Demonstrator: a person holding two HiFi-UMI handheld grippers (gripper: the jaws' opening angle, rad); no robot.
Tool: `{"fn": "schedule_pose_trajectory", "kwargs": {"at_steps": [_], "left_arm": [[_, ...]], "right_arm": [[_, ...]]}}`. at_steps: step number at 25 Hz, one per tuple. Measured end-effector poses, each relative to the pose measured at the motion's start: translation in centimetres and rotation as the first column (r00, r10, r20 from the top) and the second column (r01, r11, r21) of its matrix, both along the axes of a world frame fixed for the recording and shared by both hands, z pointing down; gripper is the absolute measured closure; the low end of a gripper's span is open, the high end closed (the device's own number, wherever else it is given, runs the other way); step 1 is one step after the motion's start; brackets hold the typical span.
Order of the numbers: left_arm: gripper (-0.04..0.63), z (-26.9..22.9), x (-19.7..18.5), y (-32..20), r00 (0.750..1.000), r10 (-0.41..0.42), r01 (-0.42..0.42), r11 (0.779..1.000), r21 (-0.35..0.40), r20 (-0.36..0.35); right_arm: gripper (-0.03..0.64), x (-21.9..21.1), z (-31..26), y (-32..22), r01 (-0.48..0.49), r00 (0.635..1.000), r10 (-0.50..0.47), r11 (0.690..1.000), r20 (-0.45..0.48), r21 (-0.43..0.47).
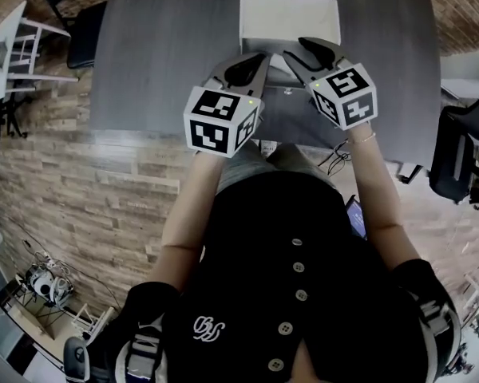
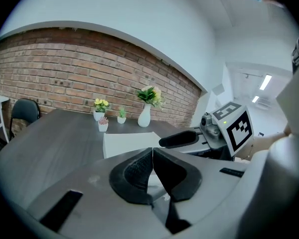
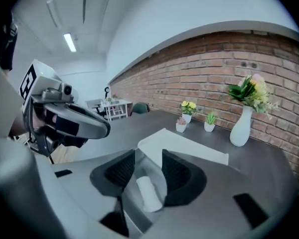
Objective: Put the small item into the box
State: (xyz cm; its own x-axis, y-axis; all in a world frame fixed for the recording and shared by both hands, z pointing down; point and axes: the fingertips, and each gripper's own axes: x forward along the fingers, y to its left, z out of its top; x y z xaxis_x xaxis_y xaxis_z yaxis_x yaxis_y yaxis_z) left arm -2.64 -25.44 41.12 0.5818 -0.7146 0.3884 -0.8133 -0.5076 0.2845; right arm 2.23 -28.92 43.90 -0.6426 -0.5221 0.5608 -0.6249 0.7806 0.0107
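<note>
The white box (image 1: pixel 289 18) lies flat on the grey table (image 1: pixel 160 54), at its far middle; it also shows as a white slab (image 2: pixel 128 143) just ahead of the left jaws and ahead of the right jaws (image 3: pixel 184 144). My left gripper (image 1: pixel 263 57) hovers near the box's front edge, its pads pressed together (image 2: pixel 152 152) with nothing between them. My right gripper (image 1: pixel 294 51) is beside it, jaws apart (image 3: pixel 148 156). A small white cylinder (image 3: pixel 148 193) sits low behind the right pads, not pinched; I cannot tell whether it is a loose item.
A white vase with flowers (image 3: pixel 241 118) and small potted plants (image 3: pixel 188 114) stand at the table's far side by the brick wall. Black chairs (image 1: pixel 80 22) (image 1: pixel 455 150) flank the table. The person's torso is at the near table edge.
</note>
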Motion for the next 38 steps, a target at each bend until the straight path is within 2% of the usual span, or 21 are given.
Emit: {"fn": "schedule_pose_trajectory", "kwargs": {"at_steps": [5,8,13,16,19,24,31,38], "left_arm": [[0.581,-2.3,0.5,-0.6,0.999,0.022,-0.024,0.998,0.057,0.034],[0.581,-3.4,0.7,-0.4,0.999,0.036,-0.039,0.996,0.08,0.036],[0.581,-5.2,2.0,0.2,0.997,0.073,-0.069,0.993,0.098,-0.04],[0.581,-5.5,2.8,0.5,0.994,0.104,-0.1,0.989,0.108,-0.035],[0.581,-5.2,3.0,0.9,0.99,0.138,-0.136,0.985,0.106,-0.012],[0.581,-4.2,3.2,1.4,0.989,0.145,-0.144,0.987,0.074,-0.009],[0.581,-2.8,4.5,2.3,0.985,0.172,-0.173,0.984,0.043,0.016],[0.581,-2.6,4.9,2.5,0.982,0.186,-0.186,0.982,0.034,0.024]], "right_arm": [[0.477,0.2,-4.4,0.9,-0.053,0.989,0.043,0.997,0.142,0.064],[0.526,0.1,-6.5,1.6,-0.072,0.98,0.053,0.993,0.19,0.095],[0.615,0.4,-9.1,3.8,-0.066,0.955,0.038,0.994,0.295,0.086],[0.615,0.8,-9.6,4.8,-0.068,0.942,0.036,0.994,0.333,0.086],[0.615,1.2,-9.5,5.3,-0.111,0.92,0.074,0.991,0.384,0.074],[0.615,1.9,-8.2,5.8,-0.18,0.902,0.157,0.983,0.401,0.019],[0.615,2.6,-6.8,6.3,-0.189,0.896,0.181,0.982,0.405,-0.021],[0.615,2.2,-5.9,6.5,-0.178,0.91,0.175,0.984,0.376,-0.029]]}}
